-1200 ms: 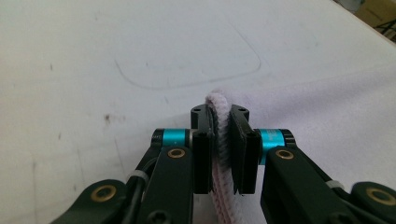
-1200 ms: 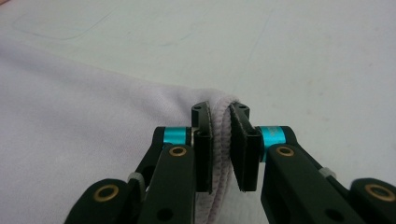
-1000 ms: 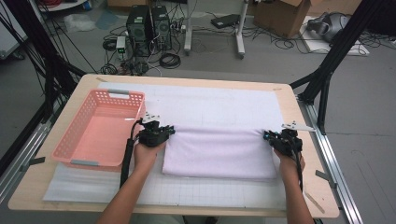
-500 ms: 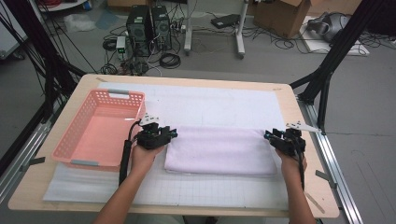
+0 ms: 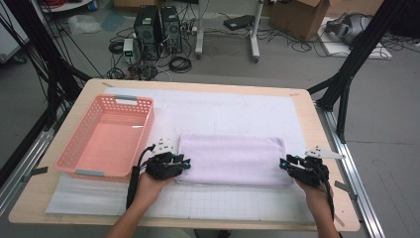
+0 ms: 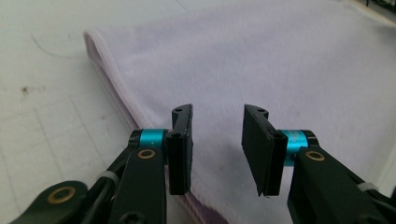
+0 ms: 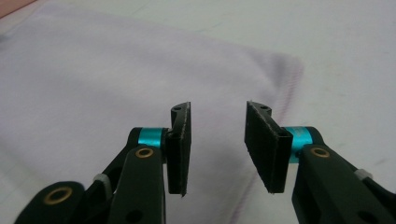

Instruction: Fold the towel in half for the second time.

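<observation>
A folded lilac towel [image 5: 232, 159] is being observed lying flat on the white-matted worktop [image 5: 237, 111], its long axis running left to right, beside a pink plastic lattice basket [image 5: 106, 136]. Its pile is looking soft, its hemmed edges rounded. The left tongs [image 5: 185, 164] and right tongs [image 5: 282, 162] are being held open at its short ends, gripping nothing.

Soft, even light is falling from overhead, leaving only faint shadows under the basket [image 5: 106, 136] and along the towel [image 5: 233, 158] on the tabletop [image 5: 307, 114]. The high view is looking slightly soft, and its straight lines are bowing a little toward the edges. In both gripper views the white surface is washing out pale, the towel's far part is blurring, and the black claw pads are staying fairly sharp.
</observation>
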